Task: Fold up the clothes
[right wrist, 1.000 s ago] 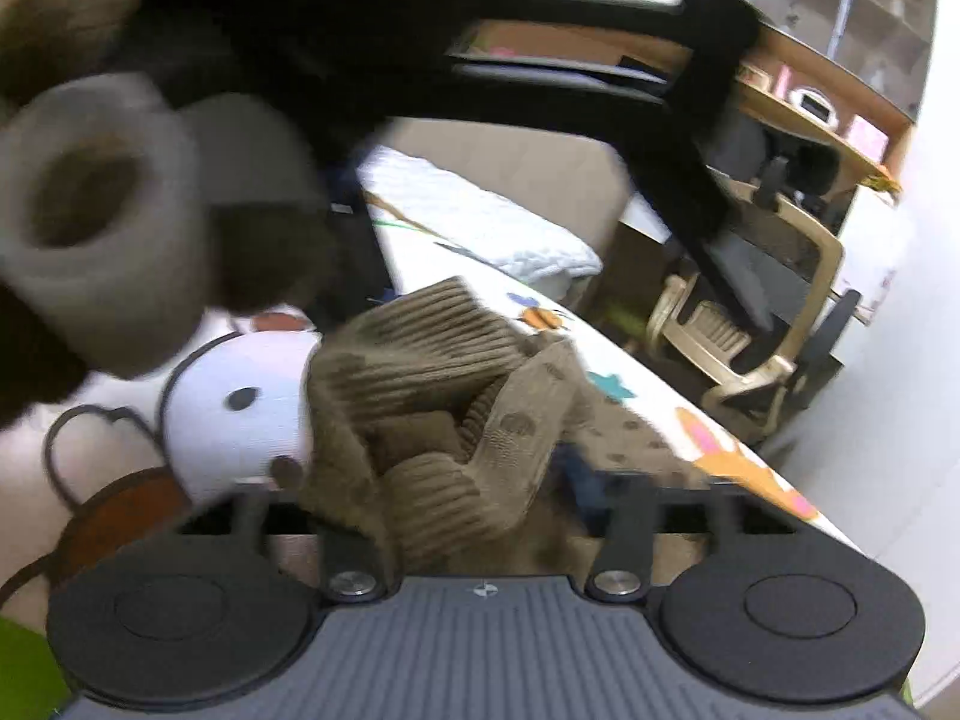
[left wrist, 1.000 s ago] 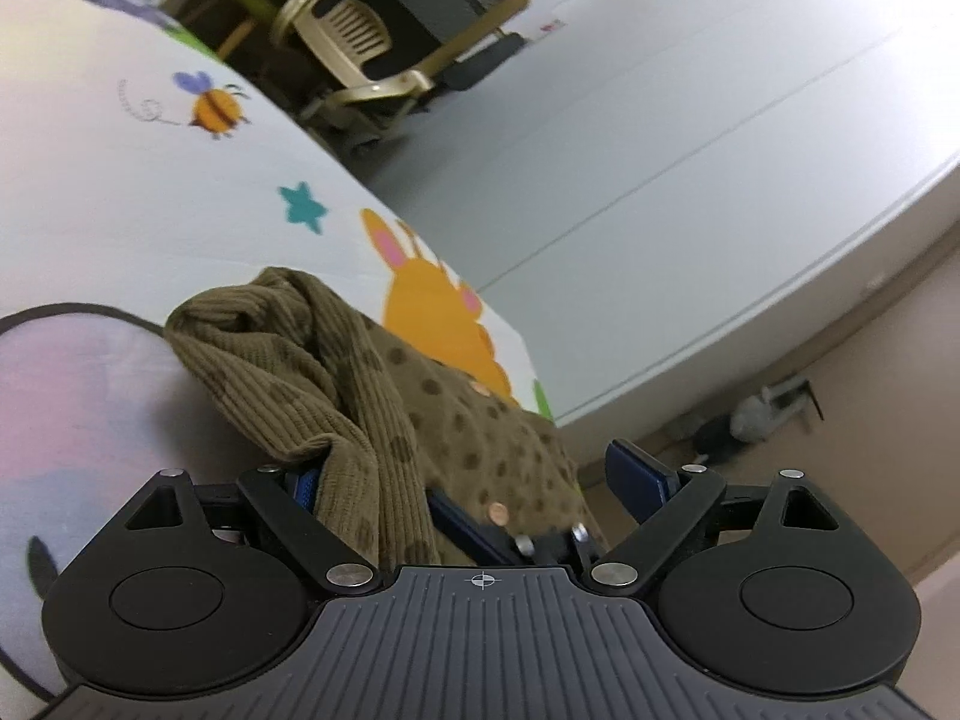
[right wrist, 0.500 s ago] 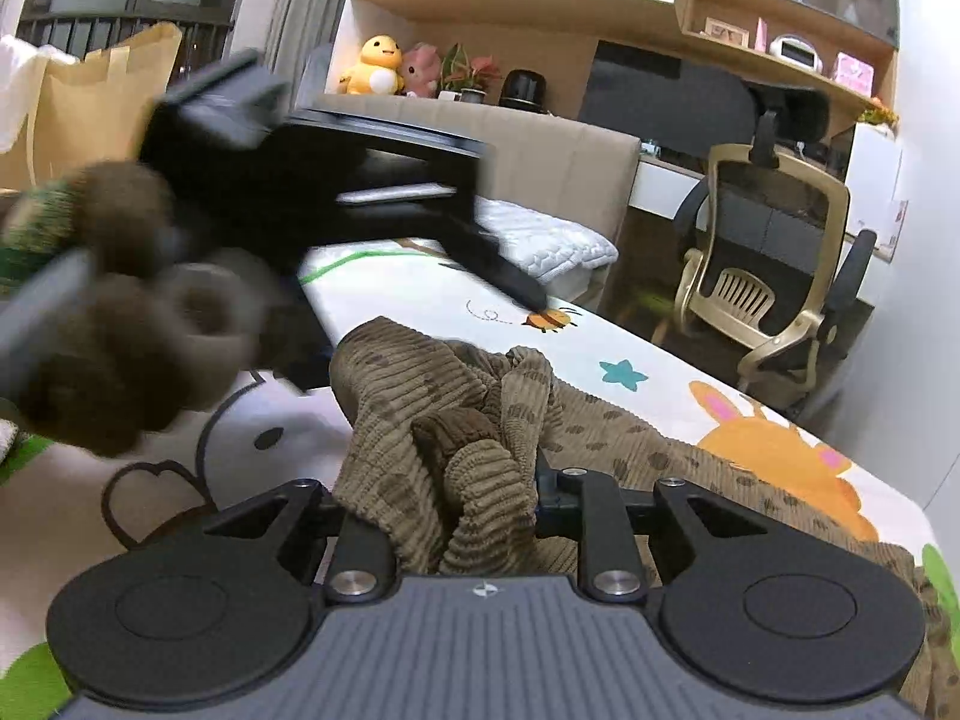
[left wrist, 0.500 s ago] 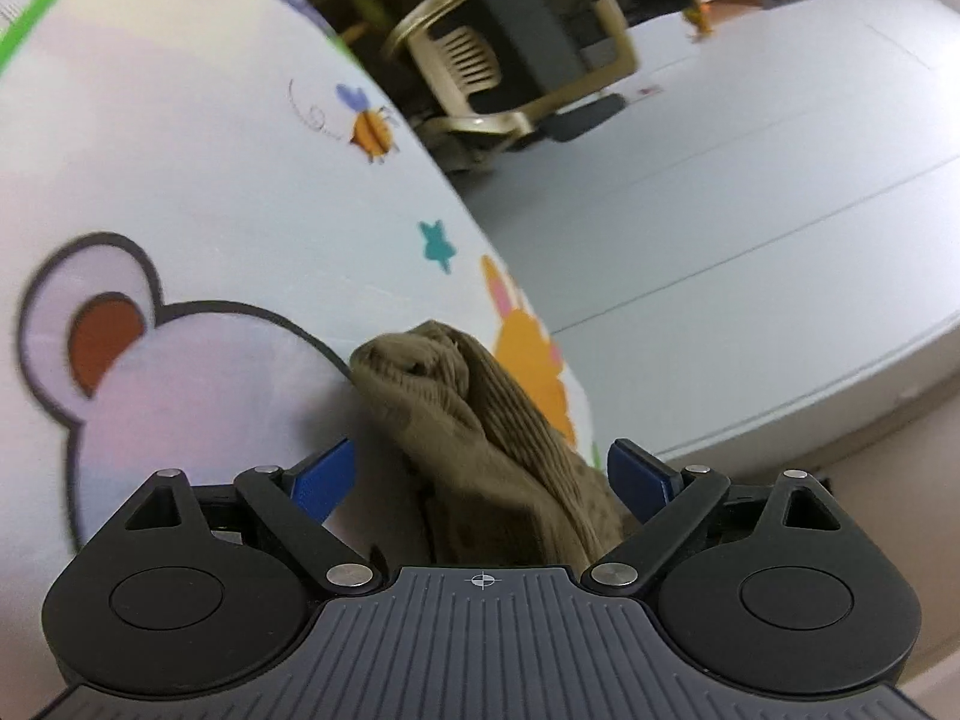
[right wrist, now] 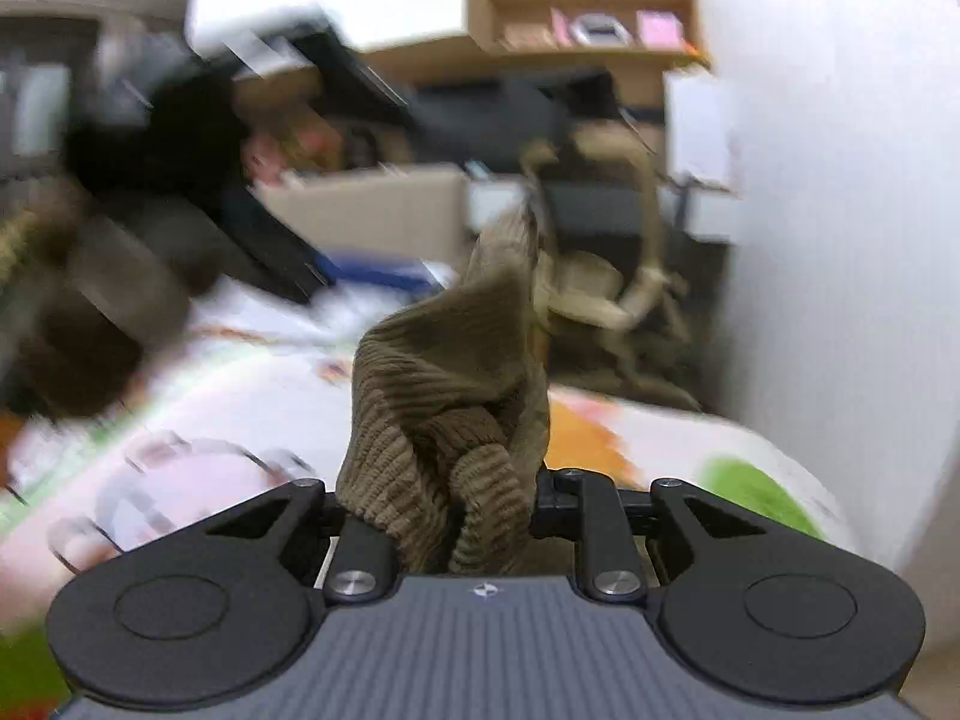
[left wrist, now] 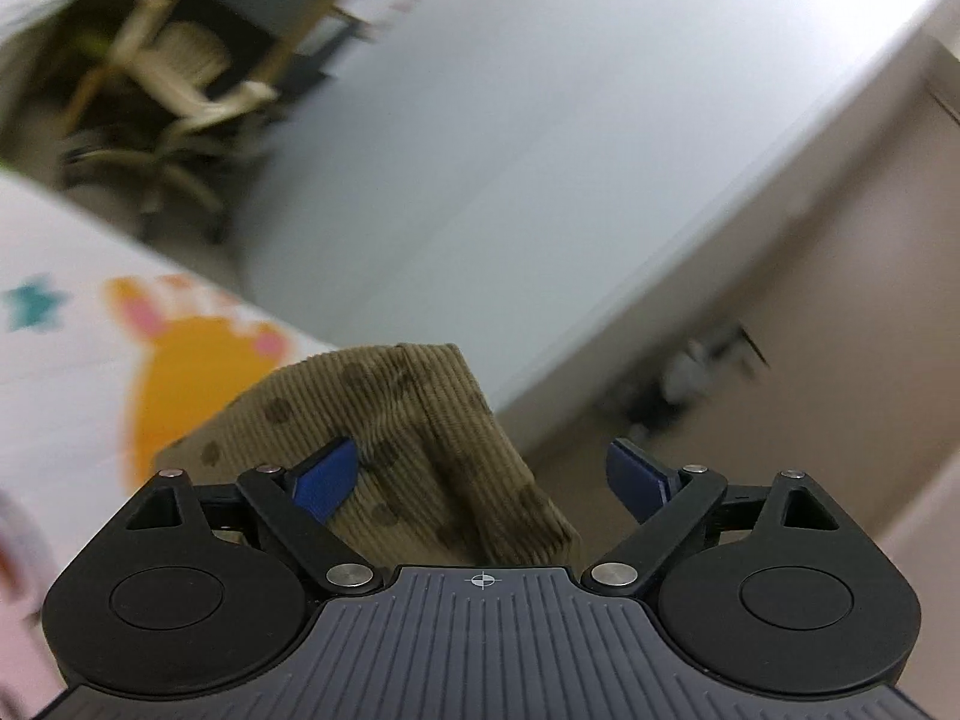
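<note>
My right tongs [right wrist: 480, 504] are clamped on a bunched fold of the olive corduroy garment [right wrist: 456, 414]. Their jaws have just been closing, and the cloth now fills the narrow gap and rises in a peak in front of the lens. My left tongs [left wrist: 483, 474] stand wide apart: the blue pads [left wrist: 327, 474] press on nothing, though the same spotted garment [left wrist: 390, 420] lies between them, nearer the left pad and clear of the right one.

The garment sits at the edge of the cartoon-printed bed sheet [left wrist: 72, 372], over the orange rabbit print [left wrist: 186, 372]. In the left view the sheet ends just past the cloth, and beyond that edge there is a broad stretch of bare pale grey floor [left wrist: 540, 150], running to a beige wall [left wrist: 840, 330]. That side gives the most room.

Ahead in the right view the space is tighter. A beige office chair [right wrist: 606, 276] stands just past the bed, with a desk and wooden shelves [right wrist: 588, 18] behind it. To the left a dark blurred shape [right wrist: 180, 180] crosses the frame above the sheet; I cannot tell exactly what it is. A white wall [right wrist: 840, 180] closes the right side.
</note>
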Tool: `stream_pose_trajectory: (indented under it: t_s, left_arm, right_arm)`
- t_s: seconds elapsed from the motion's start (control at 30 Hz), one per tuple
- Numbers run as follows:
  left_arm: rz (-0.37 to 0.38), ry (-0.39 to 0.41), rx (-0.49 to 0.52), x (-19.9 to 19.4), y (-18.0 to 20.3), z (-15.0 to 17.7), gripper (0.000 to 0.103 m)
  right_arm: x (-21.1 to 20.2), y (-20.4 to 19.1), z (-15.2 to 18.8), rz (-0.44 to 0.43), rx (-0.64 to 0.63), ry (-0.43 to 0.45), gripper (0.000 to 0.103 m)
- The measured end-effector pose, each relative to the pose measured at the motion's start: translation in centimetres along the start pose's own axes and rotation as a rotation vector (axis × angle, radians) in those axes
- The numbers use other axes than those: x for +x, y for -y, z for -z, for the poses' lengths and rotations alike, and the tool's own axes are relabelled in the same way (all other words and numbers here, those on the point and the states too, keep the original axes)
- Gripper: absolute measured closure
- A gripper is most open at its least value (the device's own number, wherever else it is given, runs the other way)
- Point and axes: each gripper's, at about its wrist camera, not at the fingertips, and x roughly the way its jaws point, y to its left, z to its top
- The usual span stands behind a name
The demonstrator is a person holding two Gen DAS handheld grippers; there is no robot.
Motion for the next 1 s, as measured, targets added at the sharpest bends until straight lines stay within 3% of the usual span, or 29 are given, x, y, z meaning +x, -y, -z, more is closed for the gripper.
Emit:
stream_pose_trajectory:
  t_s: [0.07,0.13,0.2,0.23,0.27,0.3,0.4,0.5,0.67,0.87,0.93,1.0]
  left_arm:
    - [0.013,-0.009,0.056,1.1,2.1,-0.2,0.008]
    - [-0.021,-0.009,0.103,1.1,3.0,-0.1,0.007]
    - [-0.079,-0.014,0.125,1.0,2.9,0.4,0.006]
    - [-0.110,-0.024,0.126,0.9,2.5,0.9,0.006]
    - [-0.141,-0.047,0.114,1.1,1.8,1.6,0.006]
    - [-0.173,-0.077,0.095,1.7,0.8,2.3,0.006]
    - [-0.228,-0.168,0.025,3.5,-1.8,4.7,0.006]
    - [-0.246,-0.209,-0.004,4.8,-3.7,6.1,0.006]
    - [-0.313,-0.170,0.013,5.4,-5.0,6.4,0.006]
    - [-0.415,-0.137,0.000,4.8,-6.2,5.8,0.006]
    - [-0.430,-0.126,0.000,4.0,-6.4,5.5,0.006]
    - [-0.412,-0.111,0.008,3.0,-6.2,5.1,0.006]
  right_arm:
    - [0.6,2.5,1.4,0.041,0.032,-0.073,0.083]
    - [1.4,4.7,2.5,0.063,0.082,-0.131,0.083]
    - [1.7,6.4,3.5,0.072,0.134,-0.164,0.077]
    - [1.6,6.9,3.7,0.088,0.145,-0.165,0.066]
    - [1.3,7.2,3.7,0.113,0.146,-0.155,0.051]
    - [0.8,7.7,3.5,0.135,0.147,-0.138,0.046]
    - [-1.2,9.4,2.4,0.197,0.153,-0.070,0.036]
    - [-2.9,11.0,1.4,0.247,0.162,-0.013,0.034]
    - [-0.1,11.8,1.2,0.197,0.186,-0.038,0.035]
    - [0.0,10.7,-3.8,-0.009,0.233,0.179,0.032]
    - [-1.2,10.0,-4.9,0.004,0.176,0.217,0.024]
    - [-1.9,9.5,-4.9,0.053,0.100,0.204,0.023]
